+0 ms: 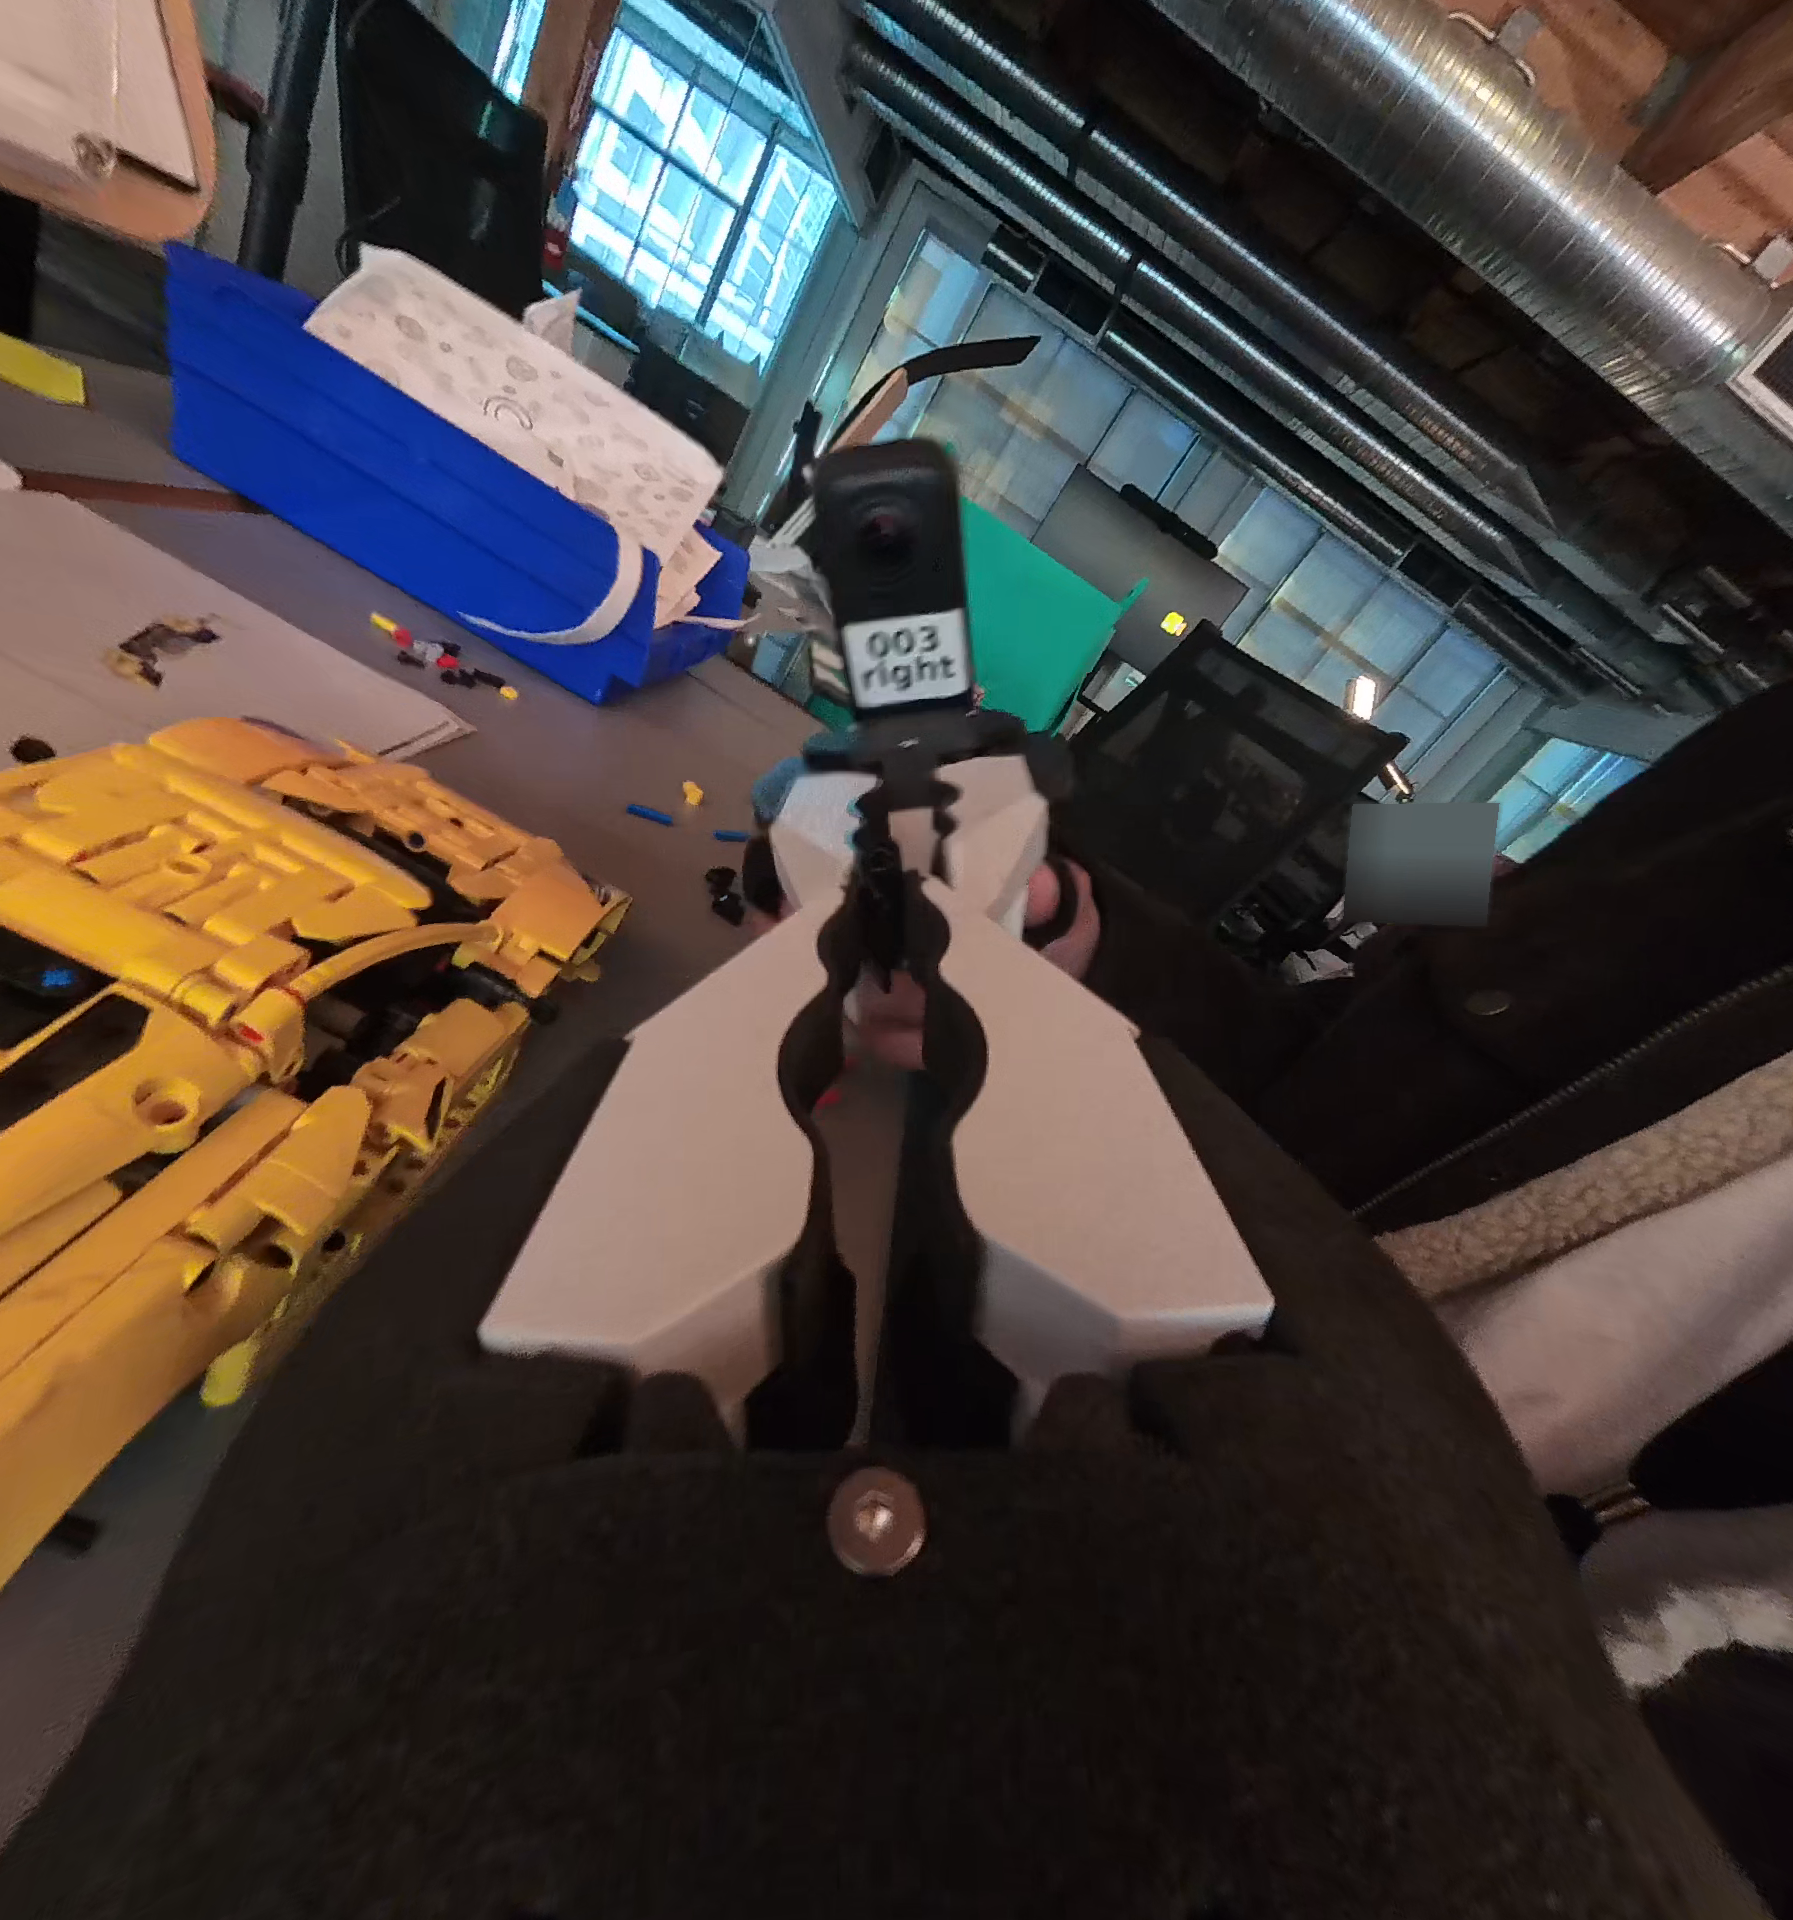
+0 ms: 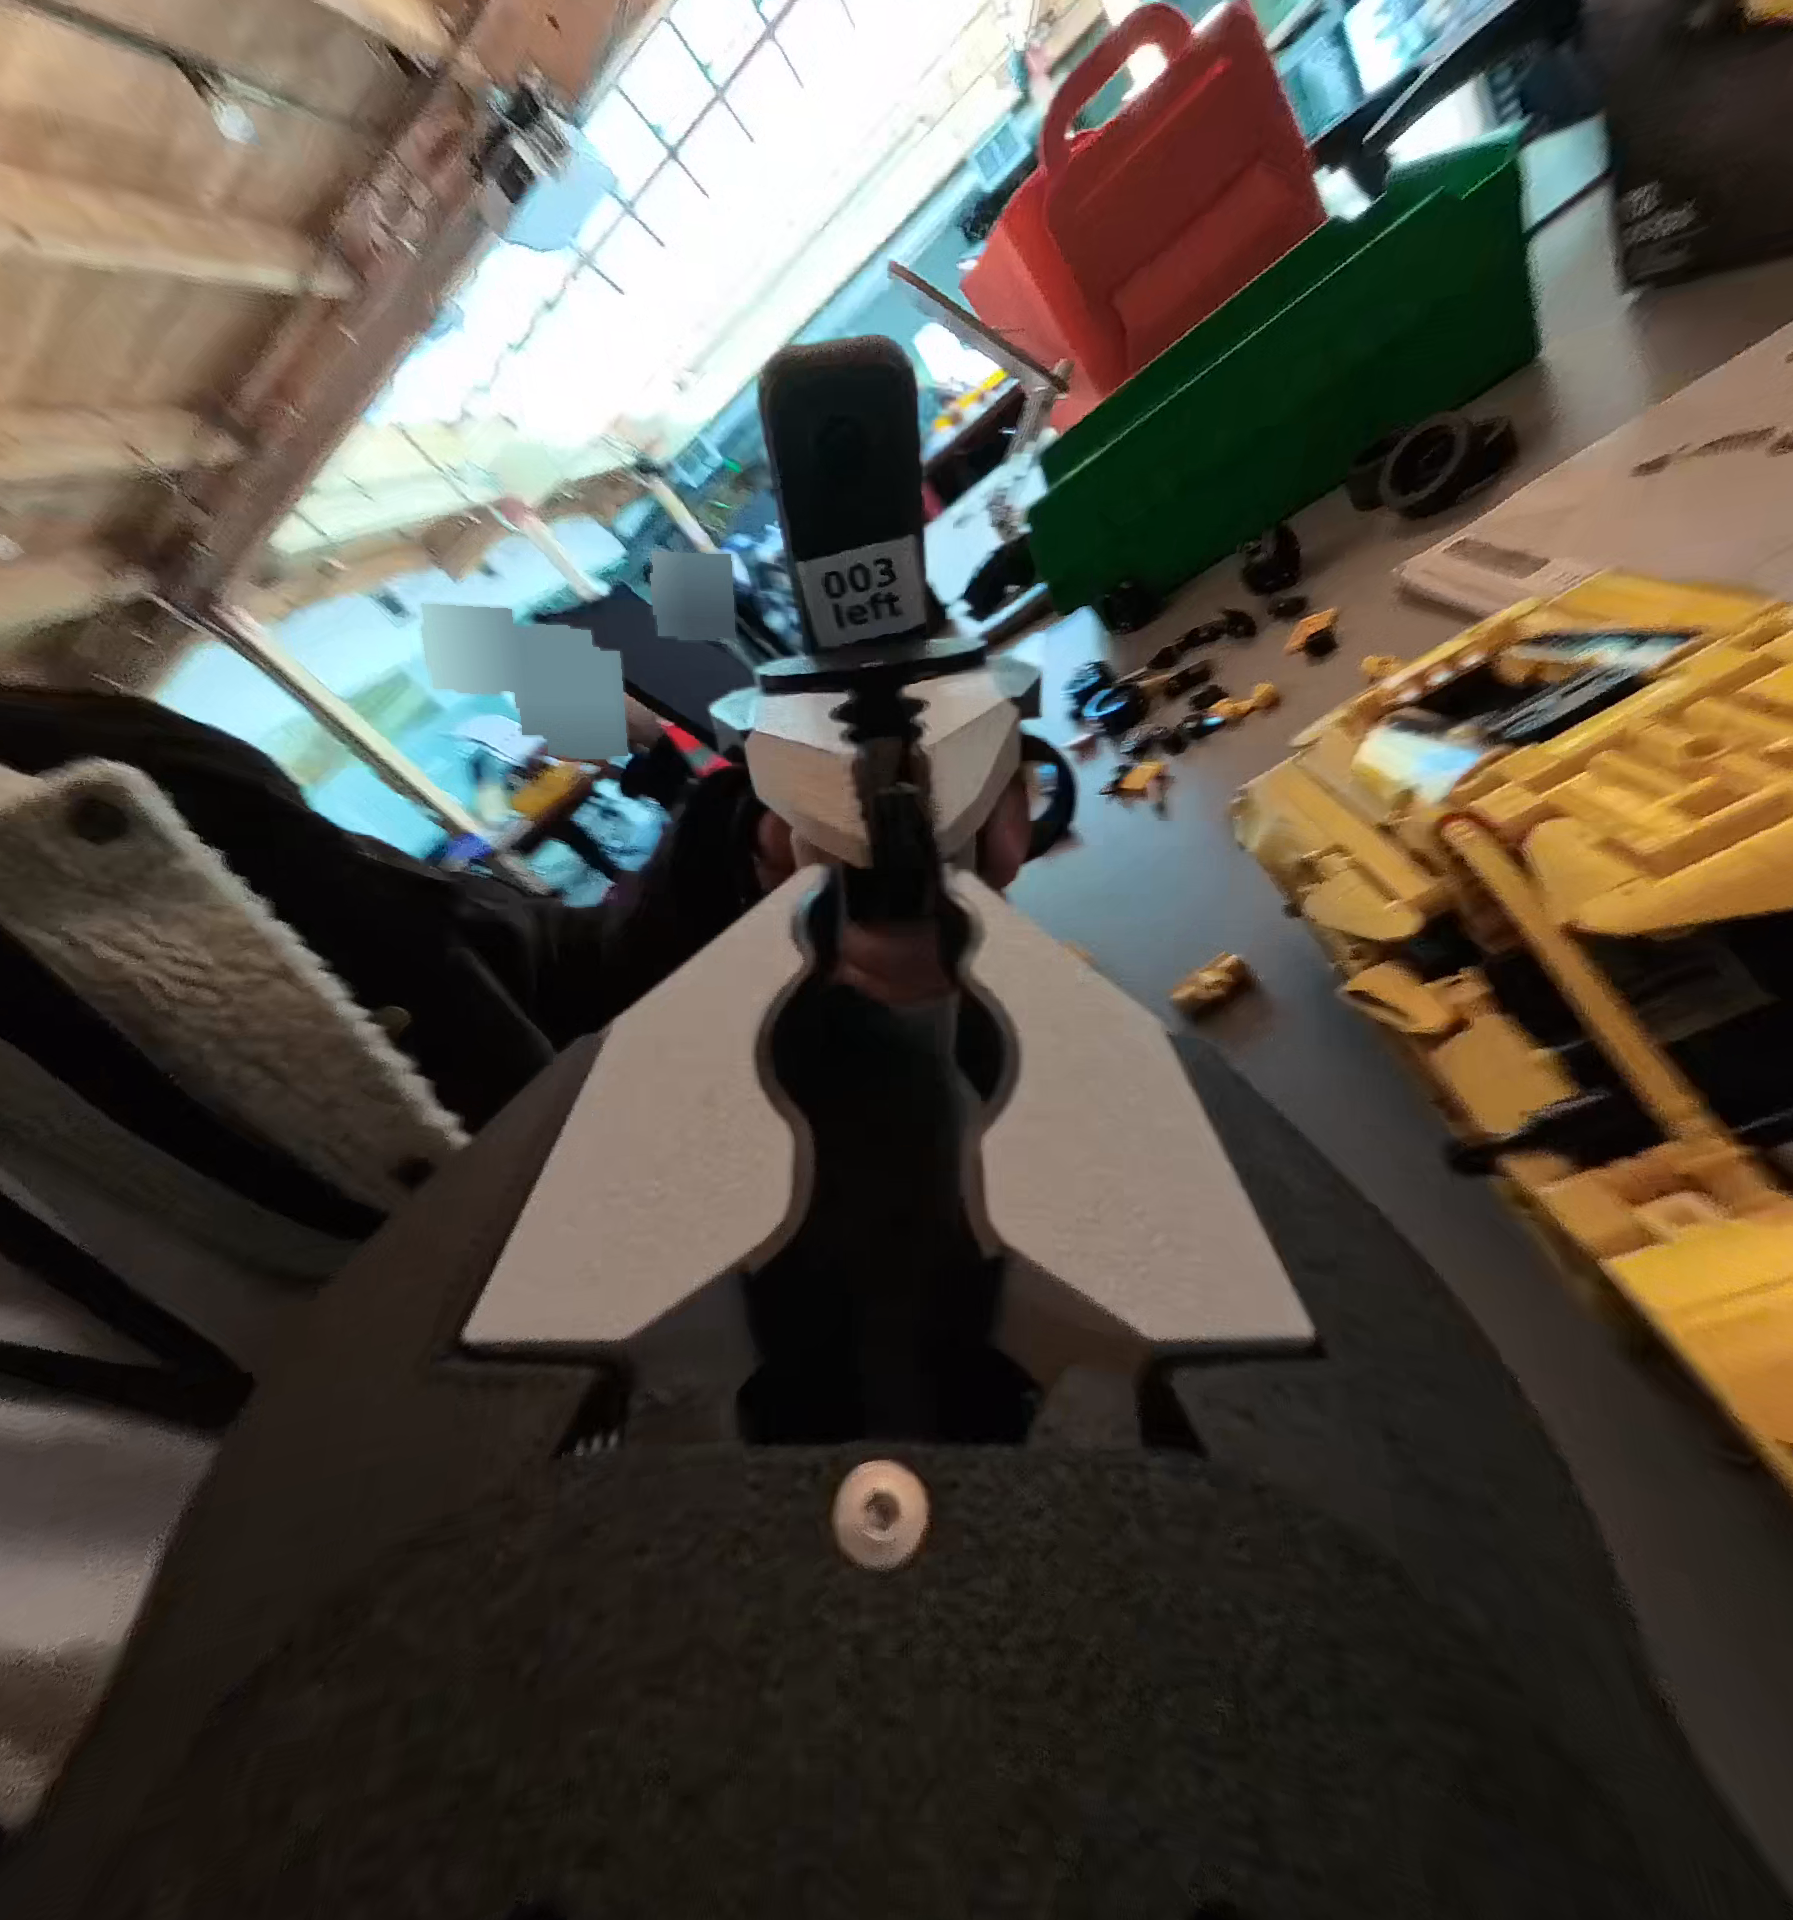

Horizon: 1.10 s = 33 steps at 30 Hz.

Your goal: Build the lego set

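My left gripper (image 1: 884,961) and my right gripper (image 2: 887,894) are raised above the table and point at each other, tip to tip. A small black lego piece (image 1: 879,883) sits between the tips, and both pairs of white fingers are closed on it; it also shows in the right wrist view (image 2: 894,847). The right gripper (image 1: 897,831) faces me in the left wrist view, and the left gripper (image 2: 887,790) faces me in the right wrist view. The large yellow lego car (image 1: 196,987) lies on the grey table to the side, and shows blurred in the right wrist view (image 2: 1598,935).
A blue bin (image 1: 372,488) with paper bags stands behind the car, with loose small pieces (image 1: 445,655) and an instruction sheet (image 1: 144,623) nearby. A green bin (image 2: 1287,416), a red bag (image 2: 1162,208), black wheels (image 2: 1432,468) and scattered parts (image 2: 1172,696) lie beyond. The person's jacket is close. My two grippers' fingertips are within a few centimetres of each other.
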Each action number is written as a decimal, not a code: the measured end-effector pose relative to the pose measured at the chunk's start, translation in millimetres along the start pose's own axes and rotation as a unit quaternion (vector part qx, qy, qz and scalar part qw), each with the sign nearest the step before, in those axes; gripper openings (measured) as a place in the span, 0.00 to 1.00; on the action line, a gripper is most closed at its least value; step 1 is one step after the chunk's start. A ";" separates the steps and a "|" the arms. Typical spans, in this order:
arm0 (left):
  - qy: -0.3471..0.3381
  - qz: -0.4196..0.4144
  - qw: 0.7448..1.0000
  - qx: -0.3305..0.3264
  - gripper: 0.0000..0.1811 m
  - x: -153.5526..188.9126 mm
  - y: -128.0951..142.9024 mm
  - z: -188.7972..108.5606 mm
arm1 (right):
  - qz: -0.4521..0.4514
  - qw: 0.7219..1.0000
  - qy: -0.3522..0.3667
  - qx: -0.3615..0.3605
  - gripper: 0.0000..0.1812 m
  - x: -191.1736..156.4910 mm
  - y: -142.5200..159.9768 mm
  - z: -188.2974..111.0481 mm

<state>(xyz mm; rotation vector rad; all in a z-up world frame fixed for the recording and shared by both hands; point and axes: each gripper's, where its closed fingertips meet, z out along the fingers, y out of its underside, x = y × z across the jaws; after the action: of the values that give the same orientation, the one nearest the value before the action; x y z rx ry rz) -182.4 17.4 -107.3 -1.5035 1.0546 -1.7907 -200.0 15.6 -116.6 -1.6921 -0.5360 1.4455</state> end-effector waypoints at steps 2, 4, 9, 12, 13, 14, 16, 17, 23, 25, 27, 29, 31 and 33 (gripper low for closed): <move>0.023 -0.032 0.999 -0.011 0.04 1.4 4.3 -1.8 | -0.105 0.993 0.055 -0.016 0.18 6.0 -2.3 -8.0; 0.062 -0.086 0.994 -0.034 0.04 5.9 13.2 -2.0 | -0.243 0.965 0.089 -0.036 0.23 1.4 -2.0 -12.7; 0.145 -0.174 0.973 -0.036 0.03 20.7 13.7 -4.9 | -0.439 0.891 0.105 -0.056 0.25 -15.3 18.2 -5.8; 0.169 -0.200 0.965 -0.033 0.03 24.4 12.7 -6.1 | -0.452 0.885 0.096 -0.059 0.25 -21.3 22.0 -0.1; 0.170 -0.200 0.964 -0.038 0.03 25.4 14.3 -5.4 | -0.463 0.879 0.104 -0.057 0.26 -19.9 20.3 0.5; 0.172 -0.199 0.964 -0.045 0.03 26.9 16.8 -4.4 | -0.469 0.874 0.110 -0.060 0.26 -18.0 20.2 0.2; 0.180 -0.203 0.961 -0.058 0.03 30.7 21.3 -2.6 | -0.469 0.876 0.102 -0.057 0.24 -20.4 20.8 0.5; 0.186 -0.207 0.958 -0.065 0.03 32.9 23.7 -1.9 | -0.470 0.875 0.103 -0.053 0.23 -20.5 19.9 0.2; 0.176 -0.211 0.959 -0.073 0.03 29.3 27.8 0.3 | -0.488 0.863 0.110 -0.071 0.13 -16.4 25.0 -1.0; 0.168 -0.207 0.961 -0.070 0.04 26.6 27.3 0.6 | -0.489 0.861 0.121 -0.075 0.13 -13.4 23.6 -2.2; 0.160 -0.199 0.964 -0.072 0.04 24.7 28.3 0.9 | -0.484 0.863 0.123 -0.079 0.13 -11.5 24.2 -2.7; 0.155 -0.197 0.965 -0.073 0.04 23.4 29.3 1.0 | -0.483 0.862 0.127 -0.083 0.13 -9.6 24.6 -3.0; 0.153 -0.191 0.967 -0.075 0.04 23.2 29.9 0.8 | -0.481 0.864 0.126 -0.083 0.13 -9.3 25.3 -2.5; 0.145 -0.175 0.971 -0.079 0.04 22.6 31.0 0.7 | -0.482 0.863 0.127 -0.086 0.13 -8.8 26.2 -2.2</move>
<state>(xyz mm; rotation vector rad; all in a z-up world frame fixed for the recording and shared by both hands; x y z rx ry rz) -188.4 -17.8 -121.6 -1.6370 1.1457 -2.2736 -205.0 -6.6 -132.4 -1.3578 -1.1690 0.4477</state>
